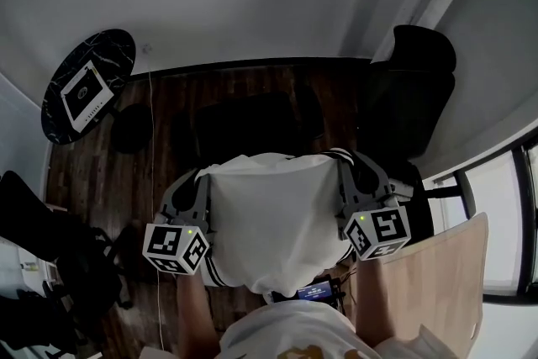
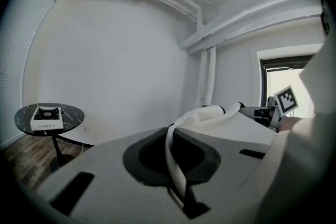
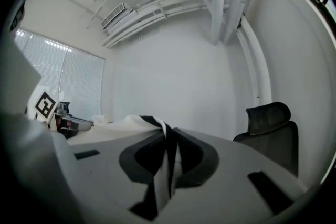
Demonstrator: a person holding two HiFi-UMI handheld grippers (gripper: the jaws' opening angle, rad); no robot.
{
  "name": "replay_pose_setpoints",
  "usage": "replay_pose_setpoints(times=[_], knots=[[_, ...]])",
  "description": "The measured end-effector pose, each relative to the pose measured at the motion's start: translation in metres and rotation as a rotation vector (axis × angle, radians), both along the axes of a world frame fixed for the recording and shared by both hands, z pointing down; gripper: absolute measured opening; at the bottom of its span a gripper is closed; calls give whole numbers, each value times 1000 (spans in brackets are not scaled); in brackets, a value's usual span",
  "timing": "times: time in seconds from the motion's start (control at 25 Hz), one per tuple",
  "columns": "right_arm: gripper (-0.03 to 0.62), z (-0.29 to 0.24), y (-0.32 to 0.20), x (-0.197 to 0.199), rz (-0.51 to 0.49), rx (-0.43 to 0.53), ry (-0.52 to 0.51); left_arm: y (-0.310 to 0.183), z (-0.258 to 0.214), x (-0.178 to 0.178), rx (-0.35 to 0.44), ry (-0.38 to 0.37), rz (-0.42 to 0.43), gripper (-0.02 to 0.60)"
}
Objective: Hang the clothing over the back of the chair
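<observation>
Soft white cloth garment (image 1: 273, 214) — matt; floor (image 1: 252, 84) dark wood planks; round table (image 1: 113, 55) marble-veined.

**One camera overhead, two riding low on the claws**

The head view looks steeply down from above the person onto the left claw (image 1: 198, 181), the right claw (image 1: 346, 172) and the garment (image 1: 273, 214) between them. Each gripper view sits close behind its own jaws and faces roughly level toward the far wall (image 2: 115, 60). The left one takes in the round worktop (image 2: 48, 115) at far left, the right one the black office chair (image 3: 270, 131) at far right. All three share the garment, and each gripper view catches the other claw at its edge.
</observation>
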State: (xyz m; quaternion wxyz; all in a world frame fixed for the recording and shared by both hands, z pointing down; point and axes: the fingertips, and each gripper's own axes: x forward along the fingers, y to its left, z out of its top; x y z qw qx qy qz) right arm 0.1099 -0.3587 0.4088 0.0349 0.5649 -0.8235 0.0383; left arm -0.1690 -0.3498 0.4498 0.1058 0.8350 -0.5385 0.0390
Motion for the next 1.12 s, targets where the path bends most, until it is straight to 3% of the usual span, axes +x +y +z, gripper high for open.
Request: replay_pose_setpoints(times=[0.48,0.72,0.92,1.12], knots=[[35,40,-50,-12,-74,-85,36,-41,39,9,-99,-65,23,26],[40,74,-61,-25,-195,-201,2,-49,87,32,-212,-168,133,25],[40,88,-62,-36,-350,-180,187,-52,99,40,-228,-230,189,26],[43,137,-46,-47,-449,-294,259,-35,144,61,-413,-213,359,28]])
